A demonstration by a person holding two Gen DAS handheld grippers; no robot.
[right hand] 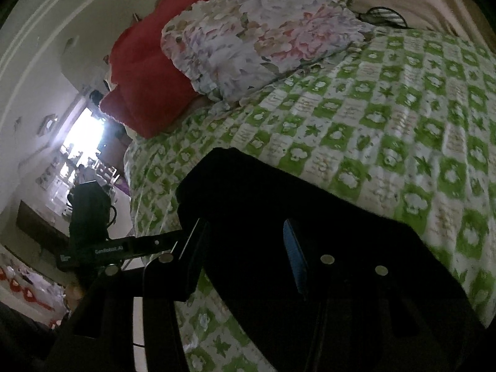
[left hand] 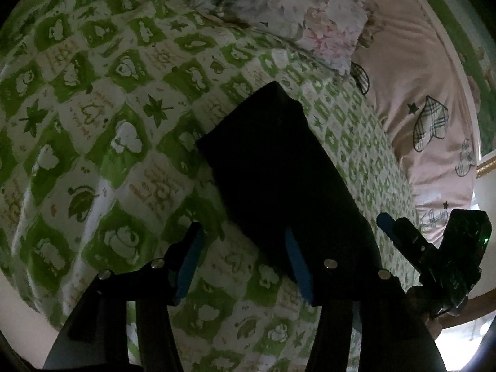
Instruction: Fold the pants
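One floral pillow [right hand: 257, 37] lies at the head of the bed, with one red cushion [right hand: 145, 71] tucked just behind it and a pink quilt [left hand: 427, 99] printed with plaid hearts bunched along the far side. None of them touches the black pants [left hand: 279, 167], which lie in a long, dark, folded strip on the green-and-white checked bedspread [left hand: 93, 124], running from mid-bed toward the near edge.

Two claws hover at that near end. The left claw [left hand: 245, 260] stands released, its blue-padded fingers [left hand: 189, 263] spread wide; one finger is over bare bedspread, the other against the edge of the pants. The right claw [right hand: 245, 254] is likewise spread apart over the dark cloth, gripping nothing that I can see. From the left wrist view the right claw shows off to the side, low by the bed's edge; from the right wrist view the left one shows, lettered "GenRobot.AI".

The room is dim. A bright window [right hand: 83, 130] glares beyond the bed, with pale walls around it.
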